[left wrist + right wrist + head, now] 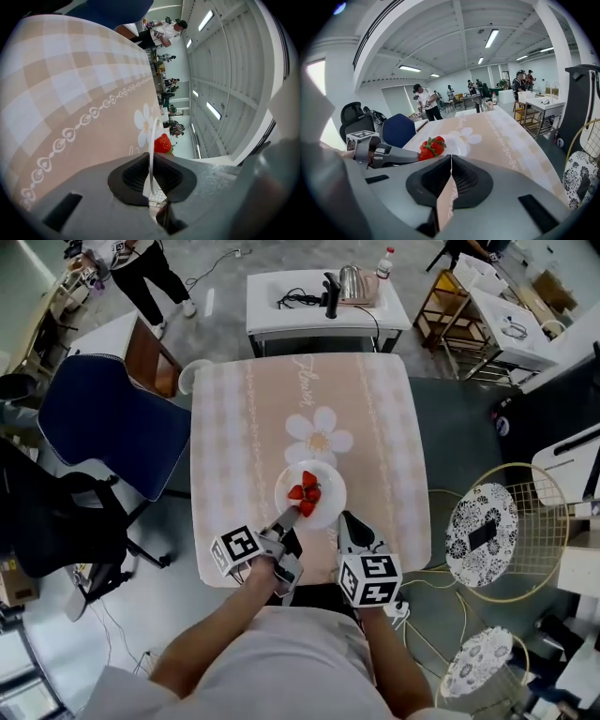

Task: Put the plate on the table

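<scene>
The left gripper is pinching the white plate edge-on by its rim, a red strawberry is showing just beyond, and checked tablecloth is filling the left

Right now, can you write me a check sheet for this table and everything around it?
Surface: table under a checked flower cloth.
Job's things: plate with strawberries, near the front edge.
Clutter: nothing seen on this table.
Grippers: left gripper shut on the plate's rim; right gripper shut, empty, beside the plate.
Cables: black cable on the far table.
Surroundings: blue chair, wire stool, person standing.
</scene>
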The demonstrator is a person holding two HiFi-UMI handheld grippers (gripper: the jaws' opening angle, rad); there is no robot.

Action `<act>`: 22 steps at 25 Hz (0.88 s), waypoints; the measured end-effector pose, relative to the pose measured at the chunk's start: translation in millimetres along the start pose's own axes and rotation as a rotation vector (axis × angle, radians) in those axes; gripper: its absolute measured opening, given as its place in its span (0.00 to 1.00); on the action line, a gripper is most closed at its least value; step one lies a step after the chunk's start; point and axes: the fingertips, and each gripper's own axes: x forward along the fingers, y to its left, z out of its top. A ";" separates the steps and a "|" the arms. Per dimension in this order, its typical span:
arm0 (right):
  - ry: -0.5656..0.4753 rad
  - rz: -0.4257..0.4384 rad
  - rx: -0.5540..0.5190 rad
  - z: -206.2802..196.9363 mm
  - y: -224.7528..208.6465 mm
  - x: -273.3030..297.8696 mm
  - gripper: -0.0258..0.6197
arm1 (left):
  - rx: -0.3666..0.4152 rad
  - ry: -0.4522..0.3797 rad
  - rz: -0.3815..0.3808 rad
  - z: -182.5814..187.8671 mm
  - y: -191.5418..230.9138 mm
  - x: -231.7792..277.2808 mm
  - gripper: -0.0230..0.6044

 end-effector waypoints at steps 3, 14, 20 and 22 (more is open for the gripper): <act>0.025 0.035 -0.007 -1.9 -10.0 12.7 0.05 | -0.007 -0.017 0.020 0.5 3.8 15.1 0.08; 0.103 0.135 0.002 -12.7 -37.8 47.3 0.05 | 0.021 -0.056 0.082 7.4 15.3 55.3 0.08; 0.135 0.177 -0.007 -12.2 -43.1 61.4 0.05 | 0.023 -0.069 0.094 12.0 18.0 63.2 0.08; 0.138 0.189 -0.010 -12.4 -41.2 63.7 0.05 | 0.029 -0.076 0.105 13.9 20.0 62.5 0.08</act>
